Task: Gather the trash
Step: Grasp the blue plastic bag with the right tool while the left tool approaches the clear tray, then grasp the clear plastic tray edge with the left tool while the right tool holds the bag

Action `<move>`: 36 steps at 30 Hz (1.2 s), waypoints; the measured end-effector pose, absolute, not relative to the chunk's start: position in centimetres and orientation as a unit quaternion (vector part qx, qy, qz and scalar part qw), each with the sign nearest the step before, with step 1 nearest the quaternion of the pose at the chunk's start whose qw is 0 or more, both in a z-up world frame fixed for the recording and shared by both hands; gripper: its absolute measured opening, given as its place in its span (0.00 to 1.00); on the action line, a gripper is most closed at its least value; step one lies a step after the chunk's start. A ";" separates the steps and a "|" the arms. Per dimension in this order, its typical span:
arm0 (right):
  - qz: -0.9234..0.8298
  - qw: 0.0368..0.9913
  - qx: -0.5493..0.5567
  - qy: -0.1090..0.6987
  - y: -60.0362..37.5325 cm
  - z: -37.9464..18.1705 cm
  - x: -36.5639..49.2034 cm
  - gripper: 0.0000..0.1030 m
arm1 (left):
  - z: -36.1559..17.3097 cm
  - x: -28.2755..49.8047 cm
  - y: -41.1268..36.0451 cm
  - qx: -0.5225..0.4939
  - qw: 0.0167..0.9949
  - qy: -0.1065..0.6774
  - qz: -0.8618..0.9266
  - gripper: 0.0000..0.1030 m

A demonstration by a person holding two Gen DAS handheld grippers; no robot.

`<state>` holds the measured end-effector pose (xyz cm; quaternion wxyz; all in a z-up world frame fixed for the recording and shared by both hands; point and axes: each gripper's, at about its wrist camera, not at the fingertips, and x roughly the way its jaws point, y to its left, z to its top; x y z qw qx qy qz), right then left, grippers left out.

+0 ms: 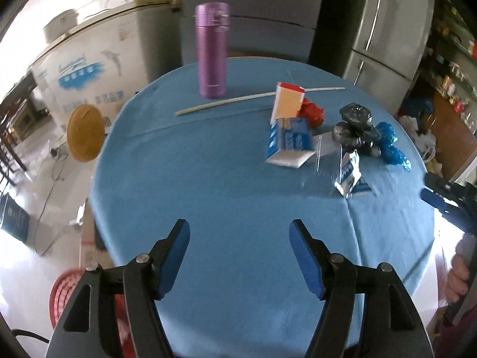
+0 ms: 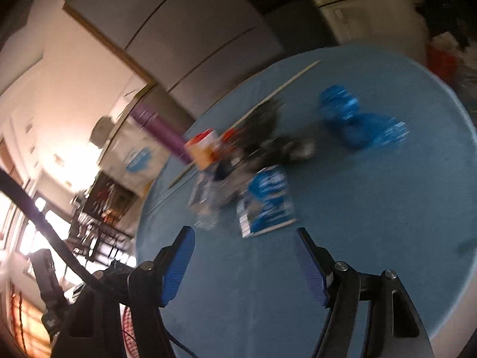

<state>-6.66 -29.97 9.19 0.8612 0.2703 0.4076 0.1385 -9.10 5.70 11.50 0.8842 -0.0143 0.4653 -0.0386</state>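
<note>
Trash lies on the right half of a round table with a blue cloth (image 1: 208,179): a red-topped orange carton (image 1: 287,100), a blue and white packet (image 1: 288,141), a crumpled red wrapper (image 1: 313,112), black plastic bags (image 1: 356,128), blue plastic bags (image 1: 390,143), a small blue and white sachet (image 1: 351,176). My left gripper (image 1: 240,256) is open and empty above the near table edge. My right gripper (image 2: 244,264) is open and empty, tilted, just short of the blue and white sachet (image 2: 268,201); the blue bags (image 2: 357,120) lie beyond. That view is blurred.
A purple flask (image 1: 212,50) stands upright at the table's far side, with a long pale stick (image 1: 253,98) lying behind the trash. A red basket (image 1: 64,295) sits on the floor at lower left. Fridges (image 1: 384,29) stand behind. The other gripper's handle (image 1: 450,205) is at the right.
</note>
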 end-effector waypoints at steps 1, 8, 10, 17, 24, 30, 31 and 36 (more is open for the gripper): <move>0.129 0.864 0.269 0.406 -30.9 9.3 -6.3 0.70 | 11.3 -7.9 5.2 -0.013 0.881 0.471 -0.040 0.68; 0.081 0.879 0.253 0.396 -35.5 8.8 -3.1 0.70 | 9.7 -3.8 0.4 -0.032 0.856 0.510 -0.082 0.68; 0.063 0.881 0.244 0.400 -36.8 8.5 -1.4 0.70 | 9.5 -3.3 -1.3 -0.024 0.854 0.511 -0.092 0.68; 0.040 0.888 0.199 0.412 -38.5 7.8 5.0 0.70 | 7.7 -0.1 -5.8 -0.006 0.849 0.517 -0.111 0.69; 0.038 0.884 0.157 0.439 -37.9 5.3 10.6 0.70 | 5.6 2.1 -5.9 -0.046 0.836 0.535 -0.108 0.68; 0.037 0.878 0.187 0.439 -38.2 3.8 10.2 0.53 | 4.5 2.5 -6.1 -0.061 0.831 0.540 -0.117 0.47; 0.034 0.879 0.191 0.436 -38.3 3.8 9.7 0.53 | 4.5 2.3 -5.8 -0.068 0.831 0.539 -0.120 0.46; 0.040 0.887 0.214 0.407 -39.0 5.9 5.5 0.53 | 5.3 0.6 -4.9 -0.077 0.834 0.530 -0.132 0.44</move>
